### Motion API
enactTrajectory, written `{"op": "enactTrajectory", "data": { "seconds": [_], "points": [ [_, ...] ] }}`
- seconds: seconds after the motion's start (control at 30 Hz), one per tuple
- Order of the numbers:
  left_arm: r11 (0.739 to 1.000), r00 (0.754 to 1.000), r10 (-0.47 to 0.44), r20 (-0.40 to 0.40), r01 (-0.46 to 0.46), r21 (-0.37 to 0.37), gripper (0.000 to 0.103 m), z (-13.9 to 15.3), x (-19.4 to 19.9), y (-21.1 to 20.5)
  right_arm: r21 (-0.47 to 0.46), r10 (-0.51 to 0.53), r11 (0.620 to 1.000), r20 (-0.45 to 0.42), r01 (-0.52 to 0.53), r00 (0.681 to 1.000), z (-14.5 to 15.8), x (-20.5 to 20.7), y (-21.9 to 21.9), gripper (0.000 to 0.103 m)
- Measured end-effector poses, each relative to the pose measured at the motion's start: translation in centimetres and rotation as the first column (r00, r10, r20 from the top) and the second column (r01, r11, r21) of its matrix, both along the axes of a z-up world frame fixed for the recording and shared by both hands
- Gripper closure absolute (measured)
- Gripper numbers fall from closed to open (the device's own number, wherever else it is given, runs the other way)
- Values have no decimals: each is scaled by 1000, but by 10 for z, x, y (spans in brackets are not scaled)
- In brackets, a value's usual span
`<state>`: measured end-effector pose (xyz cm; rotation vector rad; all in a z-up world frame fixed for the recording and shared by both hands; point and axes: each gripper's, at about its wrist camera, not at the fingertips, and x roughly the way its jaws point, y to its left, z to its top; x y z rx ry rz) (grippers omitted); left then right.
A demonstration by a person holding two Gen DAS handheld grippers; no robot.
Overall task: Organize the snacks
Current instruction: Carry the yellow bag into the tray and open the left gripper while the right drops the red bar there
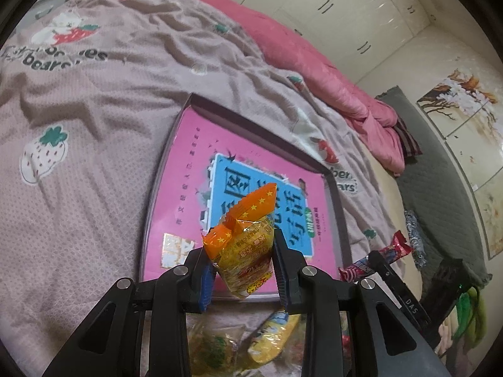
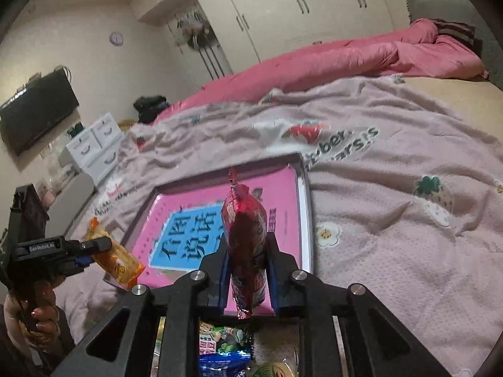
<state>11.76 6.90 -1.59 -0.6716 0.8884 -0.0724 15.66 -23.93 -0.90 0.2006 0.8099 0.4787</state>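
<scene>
While left claw grips orange packet, right claw clamps red packet (labels unreadable); lower snacks half hidden.

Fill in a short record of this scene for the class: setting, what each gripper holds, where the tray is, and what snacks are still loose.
Setting: bed with strawberry-print blanket
Left gripper: shut on orange-yellow snack packet
Right gripper: shut on red snack packet
Tray: shallow box with pink lining, lying on the blanket ahead of both grippers, no snacks in it
Loose snacks: yellow packet and blue packet below the grippers
</scene>
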Motion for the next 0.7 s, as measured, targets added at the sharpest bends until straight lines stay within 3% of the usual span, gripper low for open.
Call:
{"op": "enactTrajectory", "data": {
  "seconds": [0.33,0.7],
  "points": [
    [1000,999,-12,-30,12,21,70,-12,7,-4,-115,32,993,-37,-36,999,-19,7,19,83],
    [998,999,-19,-34,21,58,69,-15,12,-7,-72,-9,997,-76,4,997,-30,19,10,82]
  ]
}}
